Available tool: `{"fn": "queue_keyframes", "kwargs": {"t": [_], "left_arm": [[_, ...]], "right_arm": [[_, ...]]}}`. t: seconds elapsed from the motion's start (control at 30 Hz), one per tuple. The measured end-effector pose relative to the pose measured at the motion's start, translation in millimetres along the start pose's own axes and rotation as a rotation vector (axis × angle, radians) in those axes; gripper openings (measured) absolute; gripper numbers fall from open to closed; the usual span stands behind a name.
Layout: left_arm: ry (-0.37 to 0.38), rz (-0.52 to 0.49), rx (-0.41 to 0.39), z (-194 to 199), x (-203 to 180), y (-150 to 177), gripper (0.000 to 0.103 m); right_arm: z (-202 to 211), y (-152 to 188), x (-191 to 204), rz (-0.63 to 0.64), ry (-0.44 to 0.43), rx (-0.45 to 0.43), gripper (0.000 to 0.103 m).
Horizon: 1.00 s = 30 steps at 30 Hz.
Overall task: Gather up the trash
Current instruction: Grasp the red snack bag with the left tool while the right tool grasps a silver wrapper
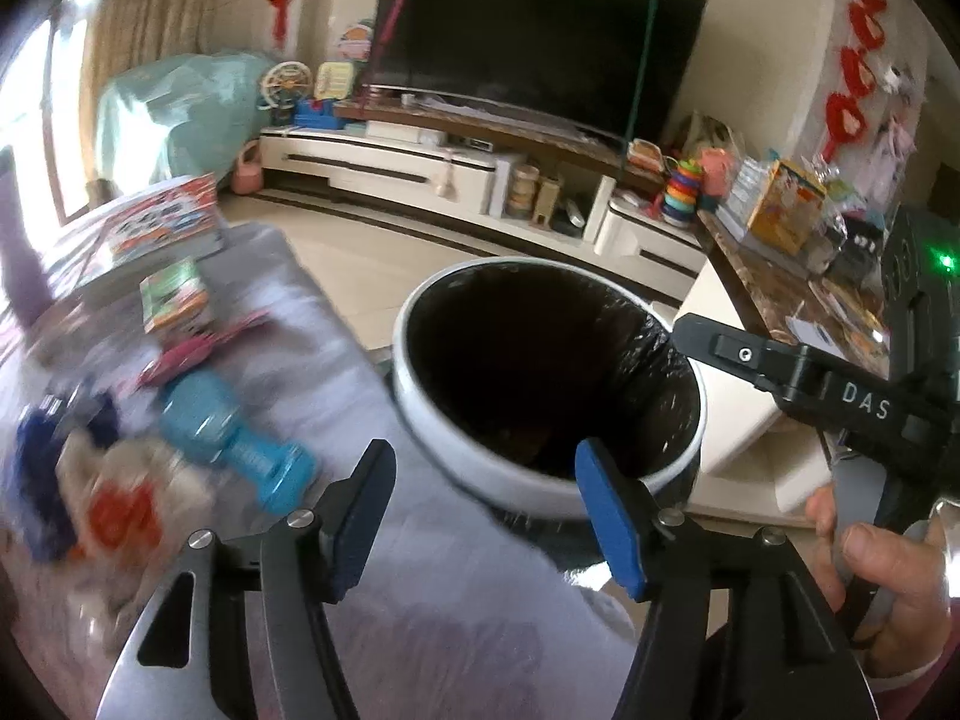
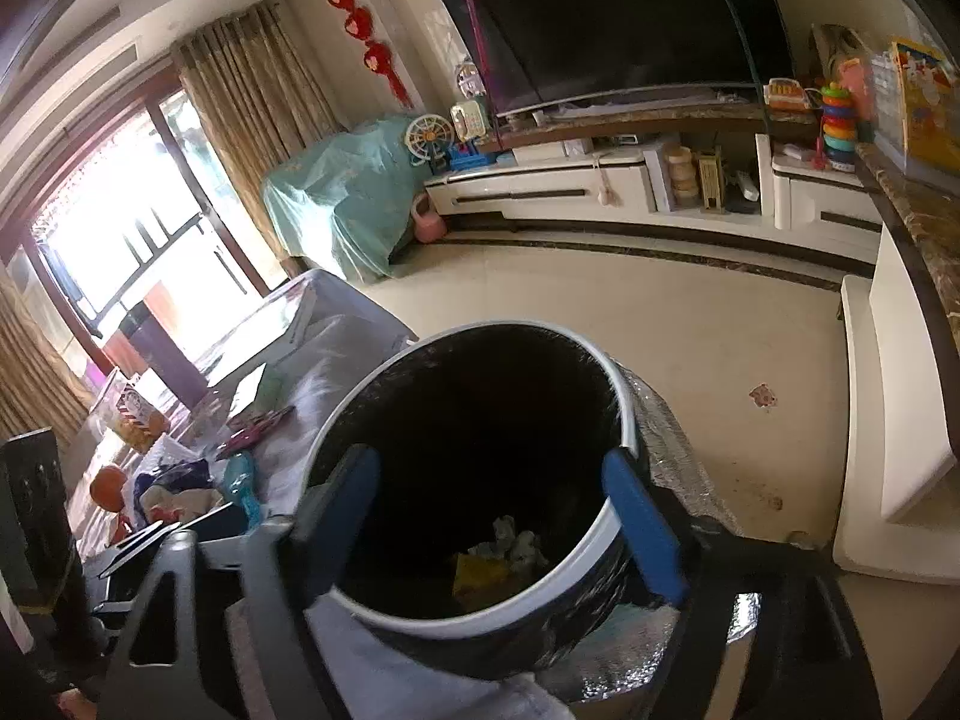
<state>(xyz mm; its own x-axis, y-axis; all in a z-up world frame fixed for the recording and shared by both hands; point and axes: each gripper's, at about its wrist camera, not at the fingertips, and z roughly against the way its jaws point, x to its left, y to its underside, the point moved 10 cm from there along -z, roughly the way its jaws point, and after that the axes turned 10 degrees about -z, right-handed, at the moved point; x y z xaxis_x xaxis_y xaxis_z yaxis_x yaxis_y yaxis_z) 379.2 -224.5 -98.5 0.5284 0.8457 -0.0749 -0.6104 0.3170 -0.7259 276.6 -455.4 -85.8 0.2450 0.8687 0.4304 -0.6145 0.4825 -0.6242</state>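
A round trash bin (image 1: 414,408) with a white rim and a black liner stands beside the cloth-covered table. My left gripper (image 1: 483,456) hovers over its near rim, open, nothing between the blue pads. In the right wrist view my right gripper (image 2: 489,459) is held above the bin's (image 2: 456,627) mouth, jaws wide open and empty. Crumpled white paper (image 2: 513,543) and a yellow scrap (image 2: 480,576) lie at the bottom of the bin. One black finger of the right gripper (image 1: 780,363) reaches over the bin's far right edge in the left wrist view.
On the table to the left lie a blue plastic bottle (image 1: 234,438), a red and white item (image 1: 120,510), a small green box (image 1: 174,294) and a large boxed toy (image 1: 156,228). A marble-topped counter (image 1: 774,288) stands right; a TV cabinet (image 2: 600,192) lines the far wall.
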Motion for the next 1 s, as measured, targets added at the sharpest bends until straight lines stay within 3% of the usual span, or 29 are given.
{"fn": "queue_keyframes", "kwargs": {"t": [0.6, 1.0], "left_arm": [[-0.125, 0.163, -0.047, 114, 46, 108, 0.063], [-0.209, 0.255, -0.04, 158, 69, 140, 0.063]], "right_arm": [[21, 77, 74, 0.047, -0.133, 0.043, 0.089], [12, 130, 120, 0.094, -0.193, 0.125, 0.089]]}}
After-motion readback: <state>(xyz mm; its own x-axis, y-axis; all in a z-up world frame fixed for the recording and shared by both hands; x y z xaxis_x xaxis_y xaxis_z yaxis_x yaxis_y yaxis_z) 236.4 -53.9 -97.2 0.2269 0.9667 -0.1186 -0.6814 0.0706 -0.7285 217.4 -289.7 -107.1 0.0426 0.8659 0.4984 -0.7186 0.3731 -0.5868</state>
